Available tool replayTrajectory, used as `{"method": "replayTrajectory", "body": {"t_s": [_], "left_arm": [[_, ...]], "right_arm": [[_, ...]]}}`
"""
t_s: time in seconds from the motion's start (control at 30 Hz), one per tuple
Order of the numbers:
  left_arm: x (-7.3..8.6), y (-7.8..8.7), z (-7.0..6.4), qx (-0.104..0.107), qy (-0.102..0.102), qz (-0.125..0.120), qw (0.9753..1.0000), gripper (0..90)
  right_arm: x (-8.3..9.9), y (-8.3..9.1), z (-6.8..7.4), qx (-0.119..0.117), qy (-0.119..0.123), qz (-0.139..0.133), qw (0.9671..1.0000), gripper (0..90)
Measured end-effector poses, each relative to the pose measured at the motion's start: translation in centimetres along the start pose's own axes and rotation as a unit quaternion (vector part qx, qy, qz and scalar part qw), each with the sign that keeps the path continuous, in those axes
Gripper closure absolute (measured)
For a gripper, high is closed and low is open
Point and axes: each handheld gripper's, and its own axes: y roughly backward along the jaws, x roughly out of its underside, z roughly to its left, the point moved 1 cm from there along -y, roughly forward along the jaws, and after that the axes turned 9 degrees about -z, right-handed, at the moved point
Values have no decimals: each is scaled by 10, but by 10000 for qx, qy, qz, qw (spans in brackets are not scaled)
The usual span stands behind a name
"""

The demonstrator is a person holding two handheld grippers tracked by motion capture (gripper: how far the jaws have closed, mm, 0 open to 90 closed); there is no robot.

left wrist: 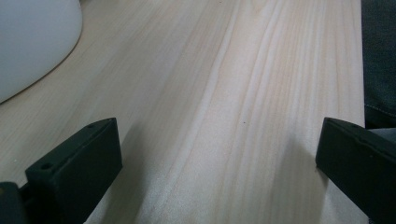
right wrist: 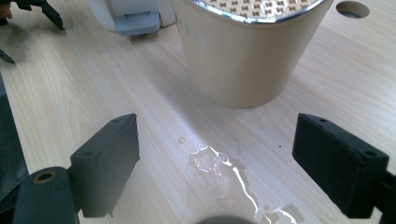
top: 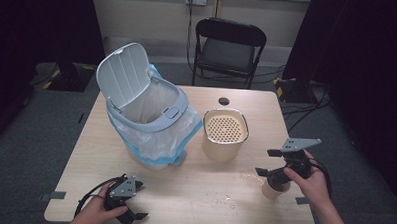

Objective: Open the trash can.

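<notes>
Right gripper (top: 273,170) poised just above a small cup (top: 274,187) near the worktop's (top: 198,202) right front corner, jaws spread wide and clamped on nothing; probably placed to grasp or just after releasing the cup. Cup upright, beside a thin spill (right wrist: 224,168) of clear liquid lying between it and the beige strainer bin (top: 224,134). Bin set at mid-worktop, perforated insert on top, presumably to take liquid. Lidded trash can (top: 146,115) with plastic liner to its left, lid raised, seemingly ready for the emptied cup. Left gripper (top: 136,200) parked low at the front left edge, jaws likewise apart and empty, apparently idle. Cup contents hidden by the gripper in the high view; cup cut off to a dark rim at the bottom of the right gripper view.
</notes>
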Motion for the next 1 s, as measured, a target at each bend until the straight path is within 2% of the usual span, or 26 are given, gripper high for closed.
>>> {"method": "replayTrajectory", "body": {"t_s": [0.37, 1.0], "left_arm": [[0, 0, 0, 0, 5, 4, 10000, 0], [0, 0, 0, -9, 15, 1, 10000, 0]], "right_arm": [[17, 4, -3, 35, -144, -40, 9999, 144], [37, 16, -8, 165, -180, -89, 9997, 143]]}}
